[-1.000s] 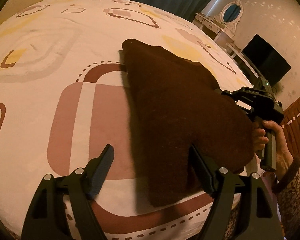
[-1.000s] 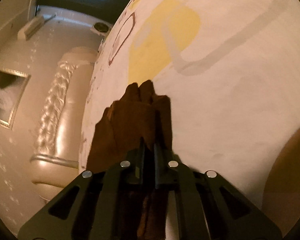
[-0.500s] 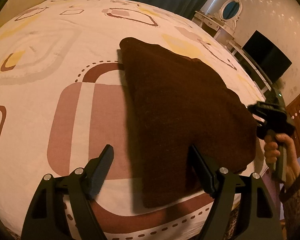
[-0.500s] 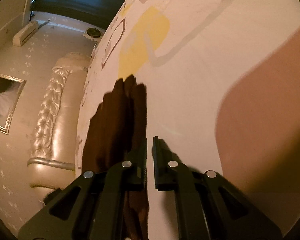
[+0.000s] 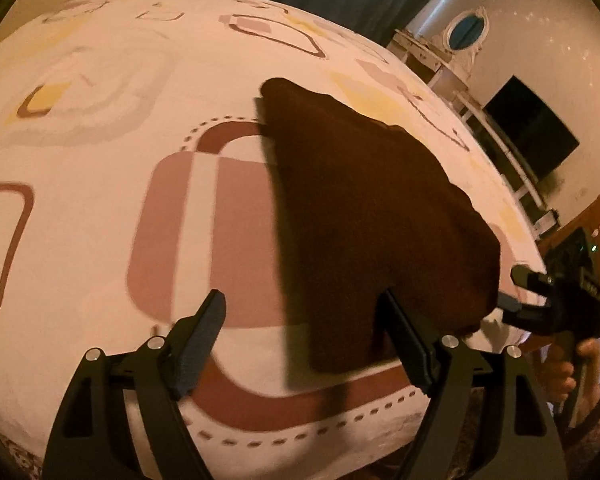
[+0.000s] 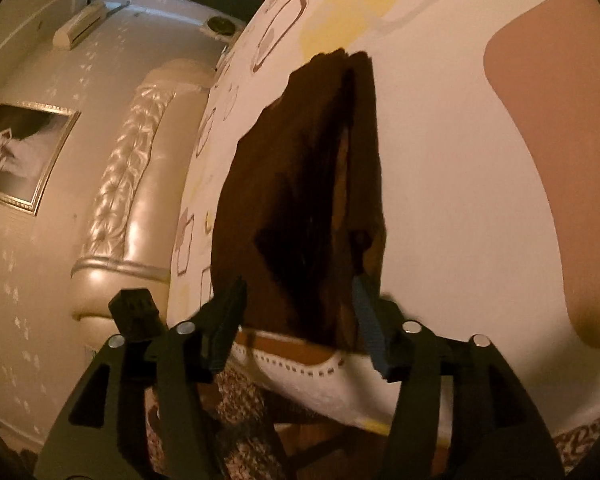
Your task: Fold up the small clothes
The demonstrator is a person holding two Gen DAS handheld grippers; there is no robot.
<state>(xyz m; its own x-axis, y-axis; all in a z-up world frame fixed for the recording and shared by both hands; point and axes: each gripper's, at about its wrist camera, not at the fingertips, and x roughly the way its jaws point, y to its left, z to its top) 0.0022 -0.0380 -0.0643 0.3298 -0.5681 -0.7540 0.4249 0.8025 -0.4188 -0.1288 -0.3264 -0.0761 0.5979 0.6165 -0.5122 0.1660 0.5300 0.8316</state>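
A dark brown folded garment point(image 5: 364, 216) lies flat on the patterned bedsheet point(image 5: 100, 160), near the bed's front right edge. My left gripper point(image 5: 304, 336) is open and empty, just in front of the garment's near edge. My right gripper point(image 6: 300, 320) is open and empty, drawn back off the bed's edge, facing the garment's point(image 6: 300, 184) folded side. It also shows in the left wrist view point(image 5: 556, 300) at the far right, held in a hand.
The bed's edge point(image 6: 320, 364) runs just in front of my right gripper. A padded headboard point(image 6: 116, 184) and a framed picture point(image 6: 20, 152) are at the left. A dresser with a mirror point(image 5: 466, 34) and a dark TV point(image 5: 532, 132) stand beyond the bed.
My right gripper let go of the garment, opened wide and pulled back off the bed's edge. The garment settled flat. My left gripper stayed open and barely moved.
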